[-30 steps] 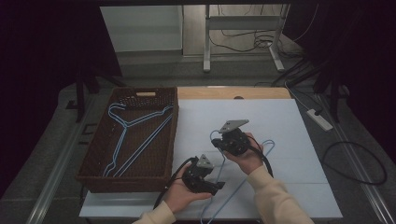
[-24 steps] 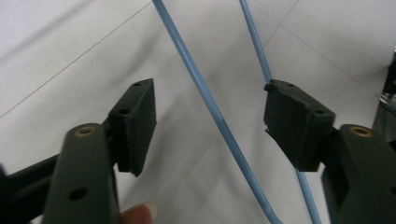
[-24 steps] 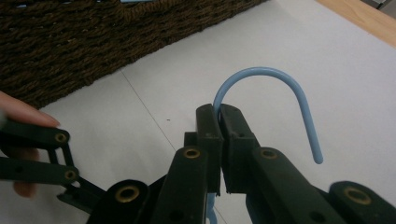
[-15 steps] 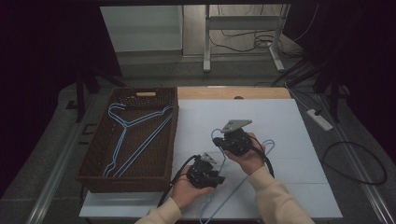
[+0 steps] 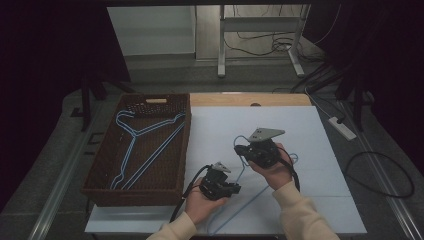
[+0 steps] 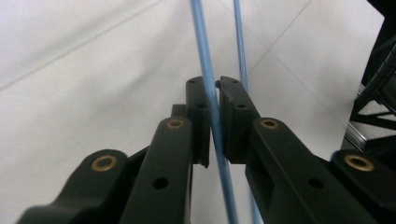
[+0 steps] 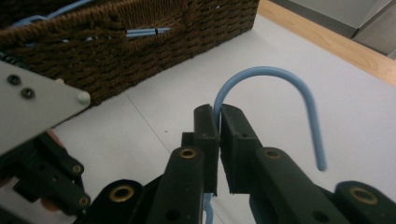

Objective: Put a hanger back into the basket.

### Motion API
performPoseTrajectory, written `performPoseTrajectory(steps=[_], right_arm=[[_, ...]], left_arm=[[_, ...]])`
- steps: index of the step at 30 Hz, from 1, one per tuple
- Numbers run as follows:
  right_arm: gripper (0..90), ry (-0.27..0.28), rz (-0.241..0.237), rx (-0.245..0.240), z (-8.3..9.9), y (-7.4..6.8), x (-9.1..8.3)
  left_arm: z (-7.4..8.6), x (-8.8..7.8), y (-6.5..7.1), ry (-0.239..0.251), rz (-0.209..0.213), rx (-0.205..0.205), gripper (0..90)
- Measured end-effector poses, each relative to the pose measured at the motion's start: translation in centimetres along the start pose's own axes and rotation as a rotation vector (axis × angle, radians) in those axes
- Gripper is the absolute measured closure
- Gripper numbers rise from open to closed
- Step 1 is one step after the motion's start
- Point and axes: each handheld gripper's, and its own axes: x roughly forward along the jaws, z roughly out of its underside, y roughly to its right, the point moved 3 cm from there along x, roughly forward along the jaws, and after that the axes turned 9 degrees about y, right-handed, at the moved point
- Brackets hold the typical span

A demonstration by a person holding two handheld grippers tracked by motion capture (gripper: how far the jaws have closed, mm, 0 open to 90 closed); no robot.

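A blue wire hanger (image 5: pixel 250 197) lies partly lifted on the white sheet (image 5: pixel 300 125). In the left gripper view, my left gripper (image 6: pixel 215 84) pinches one straight wire of the hanger (image 6: pixel 201 37); its jaws have just been closing onto it. In the high view the left gripper (image 5: pixel 234 189) sits near the table's front. My right gripper (image 5: pixel 241 149) is shut on the stem just below the hanger's hook (image 7: pixel 280 72), which arches up past the right gripper's tips (image 7: pixel 218 109).
A brown wicker basket (image 5: pixel 100 170) stands at the left with two blue hangers (image 5: pixel 145 150) inside; its wall (image 7: pixel 140 56) is close beside the right gripper. A wooden strip (image 5: pixel 250 99) borders the far edge. A power strip (image 5: pixel 342 127) lies on the floor at right.
The left gripper's jaws went from wide open to closed on the hanger wire. The right hand rose slightly with the hook end.
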Motion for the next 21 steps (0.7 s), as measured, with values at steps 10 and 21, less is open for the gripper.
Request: performPoseTrajectory(steps=[10,21], right_arm=[[60.5,0.079,0.004,0.027,0.6,0.0,-2.9],[44.0,0.153,0.026,0.141,4.4,1.1,-8.6]], left_arm=[[-0.1,-0.6,-0.1,0.049,-0.024,-0.008,86.7],[-0.7,-2.4,0.5,0.104,-0.020,-0.008,86.7]])
